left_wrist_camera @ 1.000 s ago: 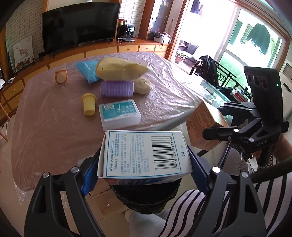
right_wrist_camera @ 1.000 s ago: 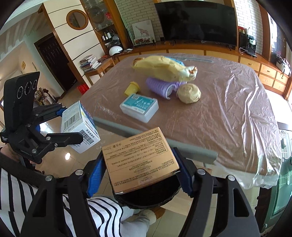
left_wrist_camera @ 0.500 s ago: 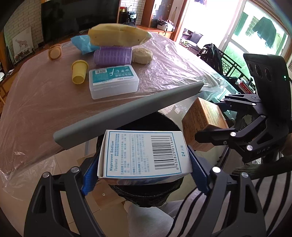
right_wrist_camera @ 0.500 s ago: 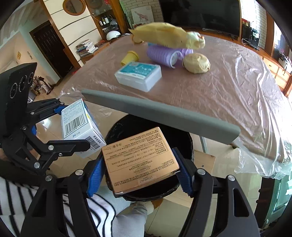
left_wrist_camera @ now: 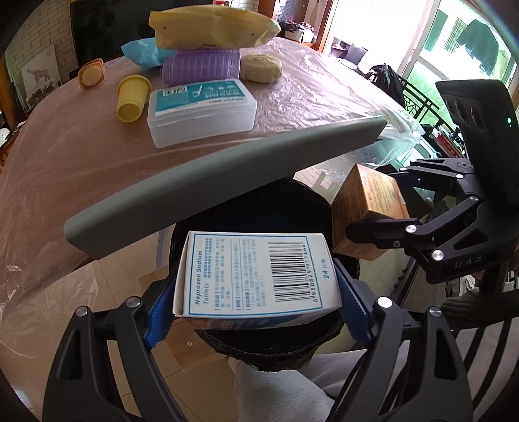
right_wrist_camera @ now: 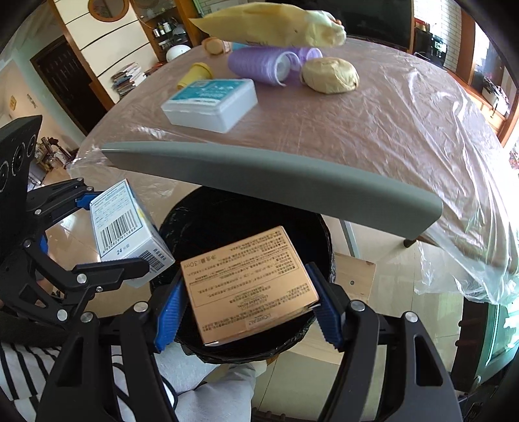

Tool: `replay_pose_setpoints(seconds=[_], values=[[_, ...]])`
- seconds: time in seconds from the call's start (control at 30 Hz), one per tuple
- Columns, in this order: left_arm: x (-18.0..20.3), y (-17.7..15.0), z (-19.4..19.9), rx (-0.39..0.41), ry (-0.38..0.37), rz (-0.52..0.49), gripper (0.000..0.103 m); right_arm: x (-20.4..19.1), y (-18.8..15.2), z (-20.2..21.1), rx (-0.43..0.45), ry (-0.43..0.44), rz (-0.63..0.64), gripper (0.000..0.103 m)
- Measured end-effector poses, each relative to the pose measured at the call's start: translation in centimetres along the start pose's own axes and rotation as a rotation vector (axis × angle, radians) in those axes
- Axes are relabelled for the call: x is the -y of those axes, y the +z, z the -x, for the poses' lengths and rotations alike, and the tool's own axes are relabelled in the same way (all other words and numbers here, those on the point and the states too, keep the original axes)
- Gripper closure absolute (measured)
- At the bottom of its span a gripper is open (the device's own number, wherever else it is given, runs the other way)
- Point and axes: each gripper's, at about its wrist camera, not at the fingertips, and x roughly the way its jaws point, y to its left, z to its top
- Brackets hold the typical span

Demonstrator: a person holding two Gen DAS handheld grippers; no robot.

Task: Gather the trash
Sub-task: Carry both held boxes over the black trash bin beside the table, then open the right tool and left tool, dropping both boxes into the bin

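My left gripper is shut on a white and blue tablet box, held over the black-lined trash bin. The box also shows in the right wrist view. My right gripper is shut on a tan cardboard box, held over the bin's opening. That box shows in the left wrist view at the bin's right rim. The bin stands on the floor below the table edge.
A grey chair back runs just beyond the bin. On the plastic-covered table lie a clear plastic case, a purple roll, a yellow cup, a yellow bag and a beige lump.
Both grippers have moved down below the table edge with their boxes and now hang over the trash bin, which has come into full view.
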Motion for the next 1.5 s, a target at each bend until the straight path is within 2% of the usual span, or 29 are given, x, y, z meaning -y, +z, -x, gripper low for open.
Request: replay_pose_setpoints(seconds=[0.5,1.3,1.37,1.4,1.43,1.5], values=[[0.8,-0.4,-2.3,-0.042,0.031,-0.064,0.018,0.5,-0.1,-2.6,-0.034,-0.038,-0.014,0.035],[2.2,-0.3,-3.6,-0.058,0.045,-0.121,0.018,0.4,0.8,-3.7,-0.048,-0.059,-0.044,0.035],[2.4,-0.3,-3.4,-0.049,0.034,-0.125,0.017,0.3,0.8,-3.5,-0.039,-0.054,-0.041,0.032],[2.4,-0.3,-3.4,-0.047,0.036,-0.124,0.017,0.3,0.8,-3.4,-0.036,-0.052,-0.043,0.029],[2.4,-0.3,-3.4,-0.048,0.036,-0.124,0.016,0.4,0.8,-3.3,-0.032,-0.052,-0.047,0.021],[2.3,-0.2,-3.4,-0.050,0.035,-0.123,0.014,0.6,0.8,-2.8,-0.017,-0.041,-0.059,0.017]])
